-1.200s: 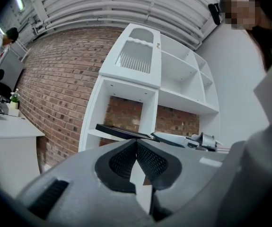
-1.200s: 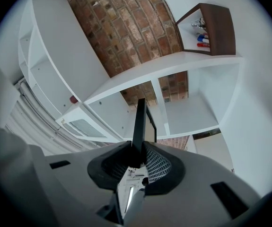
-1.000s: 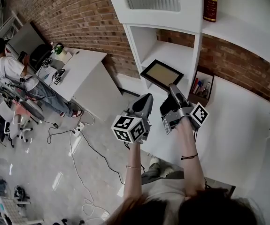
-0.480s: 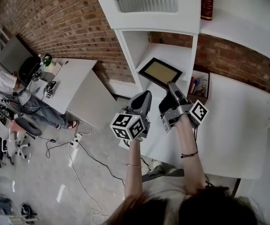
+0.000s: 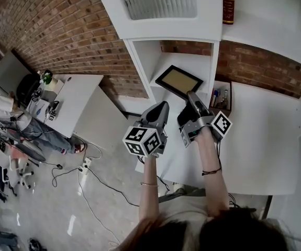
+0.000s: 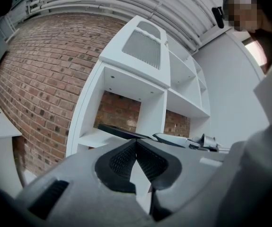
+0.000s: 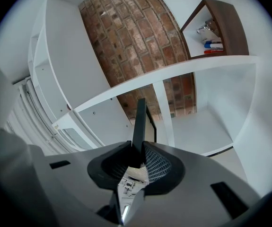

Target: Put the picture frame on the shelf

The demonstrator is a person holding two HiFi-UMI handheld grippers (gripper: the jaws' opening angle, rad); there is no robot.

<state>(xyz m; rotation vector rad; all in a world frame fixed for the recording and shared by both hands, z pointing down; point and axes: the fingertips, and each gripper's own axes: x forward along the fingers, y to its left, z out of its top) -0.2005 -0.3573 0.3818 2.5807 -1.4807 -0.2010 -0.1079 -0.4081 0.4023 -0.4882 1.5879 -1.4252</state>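
The right gripper has its jaws clamped on one edge of the flat black picture frame with a tan panel, held tilted at the mouth of an open compartment of the white shelf unit. The left gripper, alongside, has its jaws pressed together on nothing. The frame probably needs carrying deeper between the uprights and setting squarely on the board before the grip eases.
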